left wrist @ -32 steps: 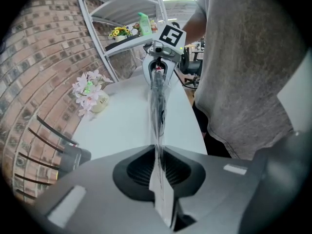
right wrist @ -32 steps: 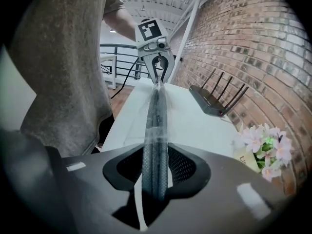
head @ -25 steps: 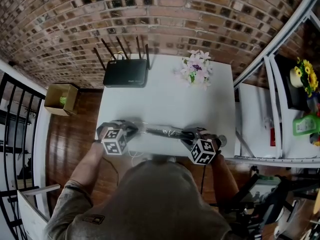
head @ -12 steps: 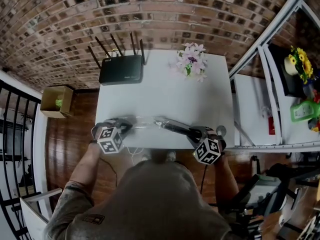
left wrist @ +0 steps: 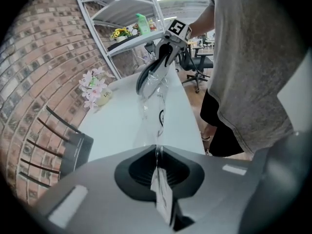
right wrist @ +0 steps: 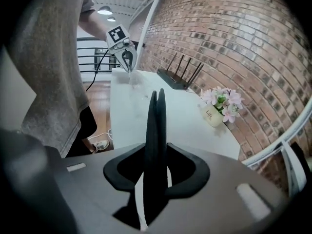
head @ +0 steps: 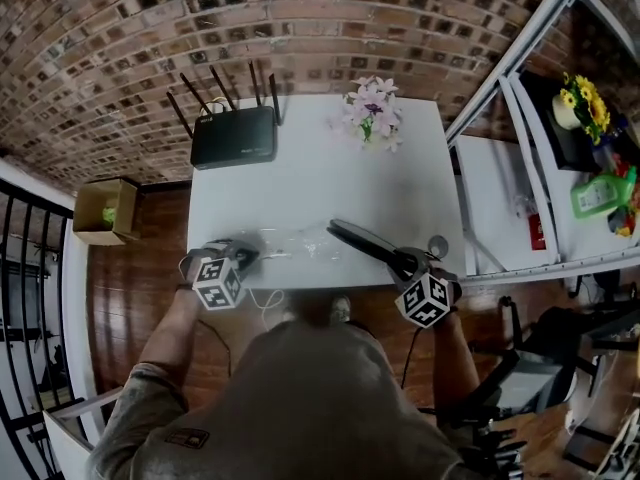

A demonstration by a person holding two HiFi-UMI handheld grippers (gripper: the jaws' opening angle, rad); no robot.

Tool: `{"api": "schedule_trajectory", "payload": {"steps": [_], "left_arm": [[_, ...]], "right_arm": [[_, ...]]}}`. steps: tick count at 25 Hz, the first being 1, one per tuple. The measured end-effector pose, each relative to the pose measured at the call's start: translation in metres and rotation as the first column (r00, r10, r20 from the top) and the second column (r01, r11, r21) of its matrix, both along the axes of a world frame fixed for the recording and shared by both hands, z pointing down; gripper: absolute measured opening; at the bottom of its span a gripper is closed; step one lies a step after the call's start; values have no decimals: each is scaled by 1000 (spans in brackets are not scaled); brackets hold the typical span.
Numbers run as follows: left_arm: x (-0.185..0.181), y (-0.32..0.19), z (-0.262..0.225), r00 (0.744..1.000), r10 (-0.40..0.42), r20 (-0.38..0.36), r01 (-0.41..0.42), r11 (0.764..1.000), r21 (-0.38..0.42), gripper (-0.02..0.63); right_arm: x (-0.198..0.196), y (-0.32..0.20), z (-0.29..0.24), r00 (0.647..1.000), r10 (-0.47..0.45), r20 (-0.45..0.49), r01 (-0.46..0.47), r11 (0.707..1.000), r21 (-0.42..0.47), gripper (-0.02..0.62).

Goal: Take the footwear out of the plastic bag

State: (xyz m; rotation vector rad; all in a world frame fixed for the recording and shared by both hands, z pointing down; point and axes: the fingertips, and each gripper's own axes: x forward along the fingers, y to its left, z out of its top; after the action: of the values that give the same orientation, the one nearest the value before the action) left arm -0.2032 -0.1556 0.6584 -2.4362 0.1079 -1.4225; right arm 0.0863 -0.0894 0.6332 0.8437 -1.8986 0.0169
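— What colour is the footwear [head: 362,243]?

— Black, on a white desk [head: 300,183]. The plastic bag [head: 290,243] is clear.

— And the left tool [head: 248,256] and right tool [head: 402,263]?

— Grey bodies, each patterned with black-and-white square markers.

— Anything further back?

— A black router [head: 233,138], pink and white flowers [head: 372,116], a red-brown brick wall [head: 300,18] with dark joints, and a dark brown wooden floor [head: 130,278].

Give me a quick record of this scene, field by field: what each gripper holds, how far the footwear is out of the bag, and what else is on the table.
left gripper: shut on one end of the clear plastic bag
right gripper: shut on the black footwear
progress: footwear almost out, its far tip at the bag's mouth
table: white; router and flower pot at the far side
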Motion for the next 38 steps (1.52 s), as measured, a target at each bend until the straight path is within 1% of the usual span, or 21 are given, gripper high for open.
{"api": "schedule_trajectory", "payload": {"steps": [3, 6, 7, 8, 10, 16, 19, 24, 28, 30, 32, 35, 38], "left_arm": [[0, 3, 4, 1000, 12, 12, -12, 1000, 17, 8], [4, 8, 8, 1000, 22, 12, -22, 1000, 8, 17], [6, 9, 9, 1000, 22, 6, -22, 1000, 3, 44], [8, 11, 10, 1000, 19, 0, -19, 1000, -4, 90], [12, 16, 12, 1000, 16, -11, -16, 1000, -23, 143], [20, 27, 14, 999, 5, -48, -8, 998, -68, 235], [20, 29, 15, 999, 1, -52, -5, 997, -71, 236], [16, 32, 13, 998, -22, -64, 17, 997, -74, 235], [13, 33, 9, 996, -39, -78, 34, 997, -68, 235], [14, 32, 5, 993, -54, -104, 47, 996, -69, 236], [18, 31, -2, 986, -77, -149, 66, 994, -82, 235], [25, 32, -14, 968, -113, -224, 90, 990, -110, 235], [31, 32, -21, 949, -147, -280, 110, 984, -141, 233]], "right_arm": [[-1, 2, -2, 1000, 17, -11, -16, 1000, 11, 133], [-9, -1, -4, 1000, 18, -11, -18, 999, 28, 135], [-12, -3, -4, 1000, 19, -11, -18, 999, 35, 133], [-14, -6, -5, 1000, 20, -11, -19, 999, 42, 135], [-19, -11, -8, 1000, 19, -14, -19, 998, 55, 135], [-35, -24, -9, 999, -16, -35, 18, 997, 79, 135], [-35, -31, -6, 998, 1, -61, 4, 996, 89, 135], [-16, -43, 1, 987, 116, -111, -102, 987, 121, 137], [-14, -44, 8, 979, 150, -137, -133, 983, 128, 140], [-17, -43, 12, 978, 153, -139, -136, 983, 127, 146], [-21, -42, 16, 979, 154, -131, -139, 983, 117, 156], [-27, -39, 20, 981, 153, -120, -141, 985, 101, 170], [-34, -36, 24, 983, 144, -118, -135, 987, 84, 188]]}}
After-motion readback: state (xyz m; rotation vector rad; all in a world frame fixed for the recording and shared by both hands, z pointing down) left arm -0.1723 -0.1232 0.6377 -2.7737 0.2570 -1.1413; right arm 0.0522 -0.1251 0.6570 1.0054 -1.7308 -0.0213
